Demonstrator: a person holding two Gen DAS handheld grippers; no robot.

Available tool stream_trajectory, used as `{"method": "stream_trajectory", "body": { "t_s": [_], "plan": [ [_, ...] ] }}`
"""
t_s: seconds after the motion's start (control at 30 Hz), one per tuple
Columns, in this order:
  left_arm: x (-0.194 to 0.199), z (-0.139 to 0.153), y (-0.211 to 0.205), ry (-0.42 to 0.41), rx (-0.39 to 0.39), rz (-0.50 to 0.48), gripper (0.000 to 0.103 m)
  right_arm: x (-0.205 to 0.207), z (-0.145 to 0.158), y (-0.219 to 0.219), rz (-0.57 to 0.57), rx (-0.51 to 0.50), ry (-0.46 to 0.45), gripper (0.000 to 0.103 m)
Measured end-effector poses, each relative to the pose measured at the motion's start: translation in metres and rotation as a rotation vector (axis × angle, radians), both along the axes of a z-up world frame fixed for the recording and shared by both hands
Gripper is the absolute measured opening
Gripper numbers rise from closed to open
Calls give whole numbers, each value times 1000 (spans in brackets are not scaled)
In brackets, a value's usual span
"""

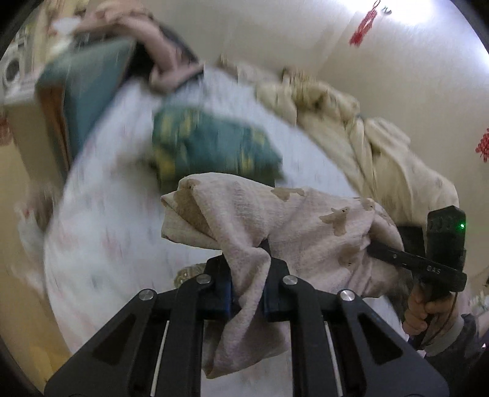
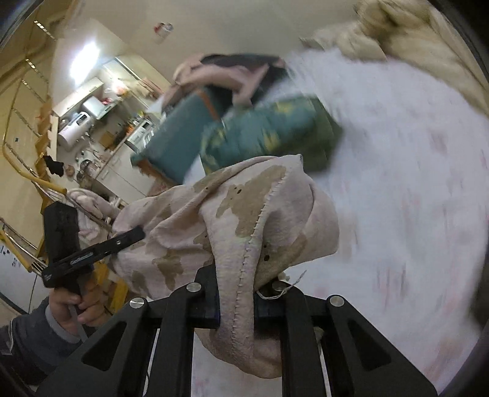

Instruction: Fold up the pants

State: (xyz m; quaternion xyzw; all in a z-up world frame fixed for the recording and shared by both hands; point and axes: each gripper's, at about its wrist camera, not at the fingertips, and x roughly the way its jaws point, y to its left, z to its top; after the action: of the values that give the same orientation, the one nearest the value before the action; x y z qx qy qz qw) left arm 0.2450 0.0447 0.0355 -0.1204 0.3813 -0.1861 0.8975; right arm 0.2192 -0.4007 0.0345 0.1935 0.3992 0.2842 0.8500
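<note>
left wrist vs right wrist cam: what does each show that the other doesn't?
Left wrist only: red wall ornaments, and the right claw shut on the pants from the side.

Right wrist only: a kitchen counter with appliances, a yellow rack, and the left claw gripping the pants.

Both: beige bear-print pants bunched in the filming claw, green folded cloth, white bedsheet, cream duvet.

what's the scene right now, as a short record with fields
surface: bed with a white patterned sheet
item being folded: pink pants with brown bear print, lifted off the sheet
left gripper: shut on the pants, cloth bunched between its fingers
right gripper: shut on the pants, along a stitched seam
cloth between grippers: hangs bunched, not spread flat
behind the pants: green and yellow folded cloth lying on the sheet
far edge of bed: cream blanket, rumpled
picture quality: background blurred
</note>
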Motion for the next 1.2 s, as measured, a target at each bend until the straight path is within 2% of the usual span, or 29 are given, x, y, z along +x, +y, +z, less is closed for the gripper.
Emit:
{"method": "stream_trajectory", "body": {
  "t_s": [0.1, 0.17, 0.2, 0.27, 0.33, 0.4, 0.47, 0.5, 0.53, 0.6, 0.63, 0.67, 0.73, 0.83, 0.93, 1.0, 1.07, 1.13, 1.17, 1.2],
  "plan": [
    [50, 25, 2, -70, 58, -3, 11, 64, 21, 17, 20, -68, -38, 13],
    [97, 33, 3, -115, 100, -1, 11, 112, 31, 26, 27, -106, -58, 13],
    [117, 31, 4, -116, 96, 11, 11, 143, 33, 31, 32, -125, -64, 14],
    [162, 22, 3, -79, 91, 39, 11, 193, 29, 42, 29, -166, -48, 14],
    [207, 3, 2, -58, 134, 68, 11, 229, 19, 47, 25, -194, -34, 14],
    [235, -16, 7, -37, 168, 96, 10, 271, -5, 55, 14, -228, 4, 14],
    [263, -41, 16, 32, 145, 110, 10, 295, -26, 53, -2, -248, 43, 14],
    [273, -52, 22, 60, 161, 134, 11, 302, -41, 49, -17, -244, 82, 15],
    [275, -59, 27, 65, 172, 151, 14, 311, -55, 43, -36, -240, 120, 21],
    [280, -74, 37, 85, 188, 167, 14, 319, -70, 30, -108, -254, 139, 51],
    [280, -80, 37, 94, 219, 172, 14, 319, -75, 21, -151, -259, 150, 72],
    [280, -83, 37, 103, 269, 185, 13, 322, -78, 14, -172, -242, 163, 76],
    [278, -86, 43, 109, 306, 225, 13, 314, -77, -1, -201, -251, 175, 75],
    [269, -83, 59, 159, 254, 295, 13, 290, -64, -20, -248, -340, 156, 75],
    [242, -70, 59, 134, 282, 296, 13, 259, -47, -33, -235, -312, 156, 75],
    [217, -58, 54, 114, 301, 288, 20, 231, -28, -33, -220, -308, 113, 75],
    [191, -45, 48, 88, 309, 288, 40, 204, -10, -28, -212, -312, 75, 75],
    [157, -30, 40, 50, 290, 272, 52, 166, 11, -20, -207, -309, 18, 75],
    [140, -23, 35, 29, 285, 266, 64, 145, 21, -15, -207, -296, -18, 75],
    [119, -15, 30, 8, 289, 263, 67, 122, 32, -9, -211, -293, -53, 76]
  ]
}}
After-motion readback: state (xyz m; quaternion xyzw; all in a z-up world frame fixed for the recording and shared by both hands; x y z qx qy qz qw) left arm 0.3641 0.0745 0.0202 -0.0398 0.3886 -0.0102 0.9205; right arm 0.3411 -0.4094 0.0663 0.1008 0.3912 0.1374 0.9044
